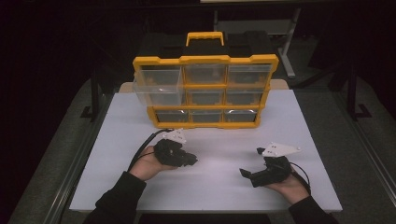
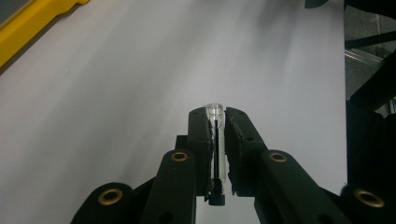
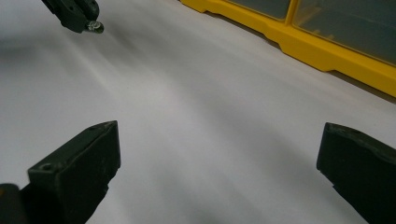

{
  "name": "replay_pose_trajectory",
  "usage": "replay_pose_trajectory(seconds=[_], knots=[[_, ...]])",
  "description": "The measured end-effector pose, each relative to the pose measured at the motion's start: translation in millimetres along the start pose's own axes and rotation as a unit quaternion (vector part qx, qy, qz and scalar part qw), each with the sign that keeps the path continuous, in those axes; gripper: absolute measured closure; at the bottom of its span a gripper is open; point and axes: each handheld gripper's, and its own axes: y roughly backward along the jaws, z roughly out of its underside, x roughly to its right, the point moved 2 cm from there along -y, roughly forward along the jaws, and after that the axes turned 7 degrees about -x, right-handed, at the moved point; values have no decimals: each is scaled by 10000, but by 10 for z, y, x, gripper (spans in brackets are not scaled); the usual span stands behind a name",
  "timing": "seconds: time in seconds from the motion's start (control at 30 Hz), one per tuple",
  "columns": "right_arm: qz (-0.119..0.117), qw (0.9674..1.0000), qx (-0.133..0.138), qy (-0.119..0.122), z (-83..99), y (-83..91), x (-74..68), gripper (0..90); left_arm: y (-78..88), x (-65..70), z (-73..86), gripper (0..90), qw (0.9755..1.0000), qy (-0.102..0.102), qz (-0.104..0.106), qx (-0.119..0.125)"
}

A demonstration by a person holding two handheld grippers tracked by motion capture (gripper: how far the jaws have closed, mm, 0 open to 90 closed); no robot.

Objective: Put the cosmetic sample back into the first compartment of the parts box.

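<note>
A clear tube (image 2: 215, 140) sits clamped in the left gripper (image 1: 186, 160) over the white table (image 1: 219, 182), the right gripper (image 1: 247, 173) spread empty, one drawer (image 1: 158, 84) of the yellow organizer (image 1: 204, 88) apparently ajar, stowing seemingly yet to come.

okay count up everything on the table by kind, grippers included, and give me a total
Hand-held gripper: 2, left and right
Yellow drawer organizer: 1
Small clear tube, clamped in the left hand-held gripper: 1
Total: 4

Dim room, bright tabletop; soft blur
</note>
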Motion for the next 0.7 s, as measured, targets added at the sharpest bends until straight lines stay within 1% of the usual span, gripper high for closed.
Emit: replay_pose_trajectory(seconds=[0.07, 0.1, 0.13, 0.17, 0.43, 0.7], knots=[[1, 10000, 3, 3, 0, 0, -1, 0, 14, -1, -21, 805, 10000, 16, 28, 17], [0, 10000, 3, 7, 0, -1, -1, 0, 22, -2, -29, 805, 10000, 1, 9, -12], [2, 10000, 1, 7, 0, -1, 0, 0, 31, 1, -43, 805, 10000, 13, 31, 17], [4, 10000, 0, 10, 0, -2, 1, 0, 46, -3, -55, 805, 10000, -16, 28, 13], [2, 10000, 2, 0, 0, 1, 0, 0, 164, 15, -157, 806, 9999, 32, 23, 116], [5, 10000, 9, -21, -1, 5, 2, 0, 280, 46, -268, 805, 9999, -42, 5, 103]])
